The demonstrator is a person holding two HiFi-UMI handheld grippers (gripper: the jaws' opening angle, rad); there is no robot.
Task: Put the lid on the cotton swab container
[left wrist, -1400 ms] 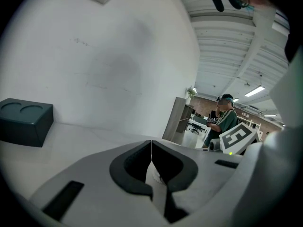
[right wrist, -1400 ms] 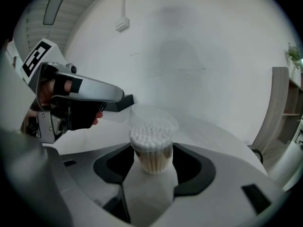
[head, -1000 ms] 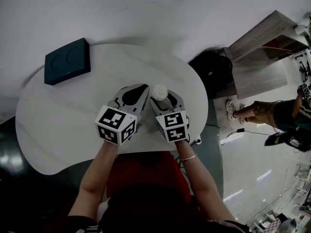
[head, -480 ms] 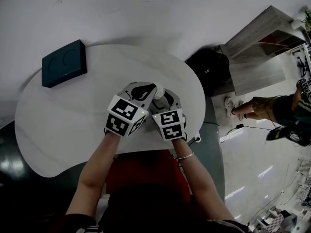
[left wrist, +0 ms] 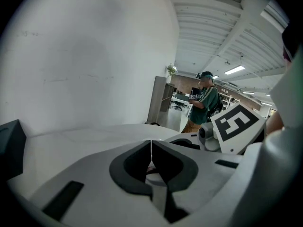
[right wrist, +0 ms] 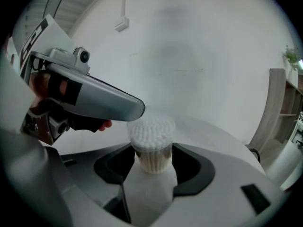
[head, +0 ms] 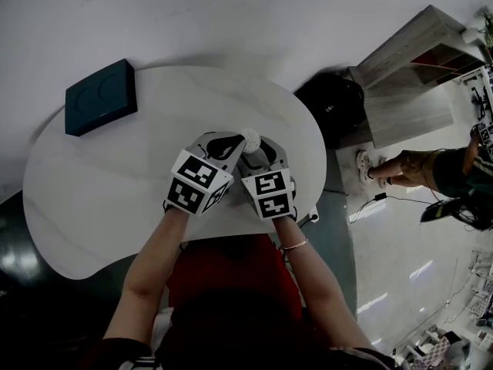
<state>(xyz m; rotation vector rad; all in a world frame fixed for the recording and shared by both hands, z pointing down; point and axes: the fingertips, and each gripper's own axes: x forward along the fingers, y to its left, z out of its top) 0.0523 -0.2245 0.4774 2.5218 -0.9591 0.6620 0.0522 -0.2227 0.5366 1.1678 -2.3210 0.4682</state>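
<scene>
White tabletop [head: 92, 176] lies below me, with a dark teal box [head: 100, 96] near its far left edge. My right gripper [right wrist: 152, 167] pinches the cotton swab container [right wrist: 152, 143] upright between its fingers, swab heads at the top. My left gripper [left wrist: 151, 157] has its fingers pressed together, its tip just beside the container's top.

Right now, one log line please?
right gripper: shut on cotton swab container | left gripper: shut, by its top | lid: unclear
</scene>
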